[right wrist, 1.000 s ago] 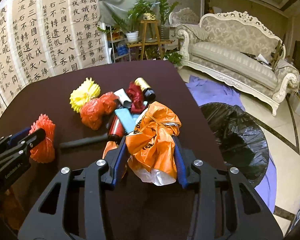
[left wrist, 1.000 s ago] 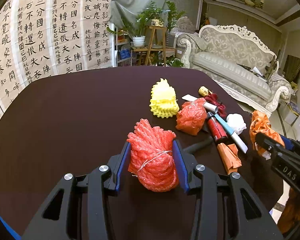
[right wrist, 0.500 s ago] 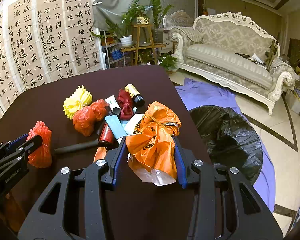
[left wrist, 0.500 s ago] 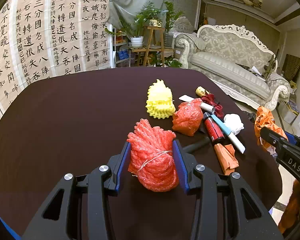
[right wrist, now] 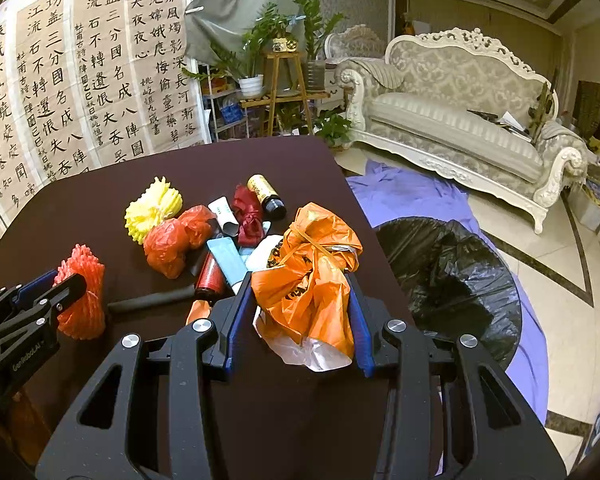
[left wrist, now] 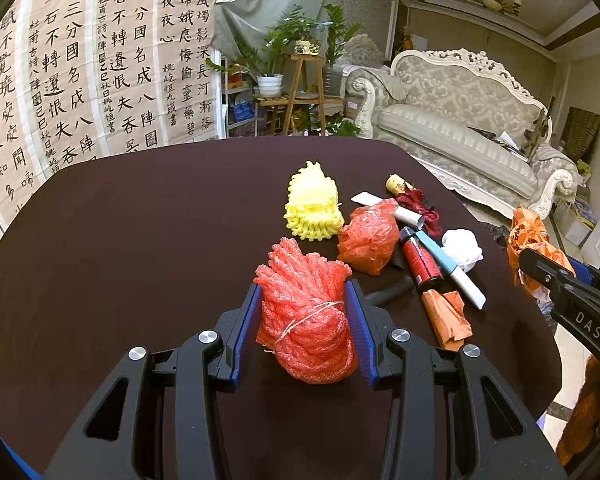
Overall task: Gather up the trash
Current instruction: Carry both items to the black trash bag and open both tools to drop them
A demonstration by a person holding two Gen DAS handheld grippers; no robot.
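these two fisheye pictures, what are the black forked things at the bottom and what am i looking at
Each black fork is a hand-held two-finger tool with a camera on it looking along its fingers; a person holds one in each hand. The left tool is clamped on a red foam net. The right tool is clamped on a crumpled orange plastic bag. On the dark table lie more trash: a yellow foam net, a red plastic bag, a small red can and a white wad. A black trash bag sits open on the floor beside the table.

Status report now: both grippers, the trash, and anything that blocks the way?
Left gripper shut on red foam net. Right gripper shut on orange plastic bag. Black trash bag open on floor, path clear.
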